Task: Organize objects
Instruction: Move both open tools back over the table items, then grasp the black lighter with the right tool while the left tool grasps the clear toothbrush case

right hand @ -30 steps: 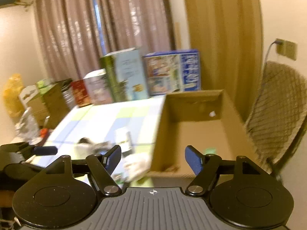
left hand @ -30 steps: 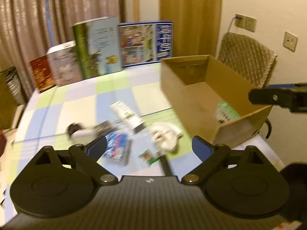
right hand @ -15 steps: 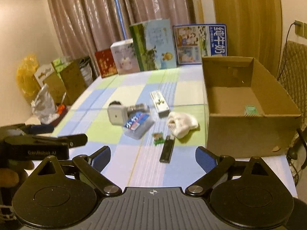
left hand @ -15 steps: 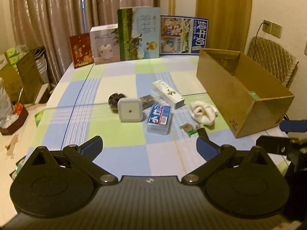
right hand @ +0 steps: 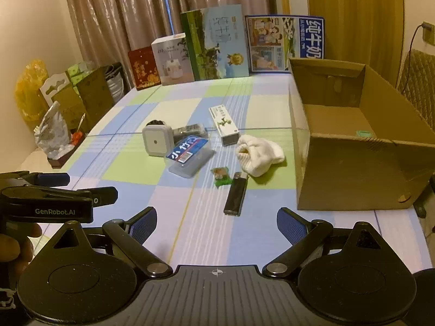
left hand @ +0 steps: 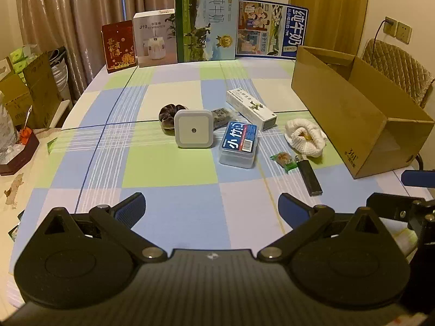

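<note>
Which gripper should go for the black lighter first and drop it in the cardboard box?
Right, probably. The black lighter lies just ahead of the open right gripper, with the cardboard box on that same side. From the left gripper, also open, the lighter sits off to the right.

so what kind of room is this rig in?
Probably a home dining room: a checked blue-green tablecloth, long brown curtains, a quilted tan chair beside the table, and a wall socket.
</note>
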Available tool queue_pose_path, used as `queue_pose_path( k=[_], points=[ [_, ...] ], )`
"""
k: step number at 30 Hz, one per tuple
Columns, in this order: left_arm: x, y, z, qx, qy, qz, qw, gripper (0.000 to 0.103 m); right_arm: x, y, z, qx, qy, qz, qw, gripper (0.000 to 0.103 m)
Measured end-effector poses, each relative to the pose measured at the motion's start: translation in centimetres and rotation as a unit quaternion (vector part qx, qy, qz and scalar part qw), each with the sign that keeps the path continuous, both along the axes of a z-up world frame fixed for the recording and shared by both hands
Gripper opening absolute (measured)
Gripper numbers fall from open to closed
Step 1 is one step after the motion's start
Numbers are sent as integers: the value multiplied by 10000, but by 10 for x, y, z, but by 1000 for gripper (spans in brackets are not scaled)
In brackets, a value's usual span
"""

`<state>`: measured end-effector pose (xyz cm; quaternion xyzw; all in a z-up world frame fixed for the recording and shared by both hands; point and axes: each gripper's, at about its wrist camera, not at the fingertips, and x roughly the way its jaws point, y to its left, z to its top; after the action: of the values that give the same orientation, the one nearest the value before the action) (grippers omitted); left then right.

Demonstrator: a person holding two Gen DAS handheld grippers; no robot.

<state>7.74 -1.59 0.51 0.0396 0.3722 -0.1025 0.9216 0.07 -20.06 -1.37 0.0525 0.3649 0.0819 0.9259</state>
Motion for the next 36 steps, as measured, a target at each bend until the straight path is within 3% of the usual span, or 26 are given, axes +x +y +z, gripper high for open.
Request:
queue_pose_path(
  k=[24,30,32,36],
  points=[
    [31,4,-27,42,148,-136,9998,102,34,6,-31,-186,120,77,9997,92],
    [55,1,-34,87,165,-330,9993,102,56,8,-48,-223,224,51,9995,77],
    [64,-1,-38,101,194,-398,9990,102,64,7,-55,-220,296,14,9993,65],
    [80,-6,-47,52,236,-517,9984,99,79,7,-67,-305,345,-86,9989,58]
  ],
)
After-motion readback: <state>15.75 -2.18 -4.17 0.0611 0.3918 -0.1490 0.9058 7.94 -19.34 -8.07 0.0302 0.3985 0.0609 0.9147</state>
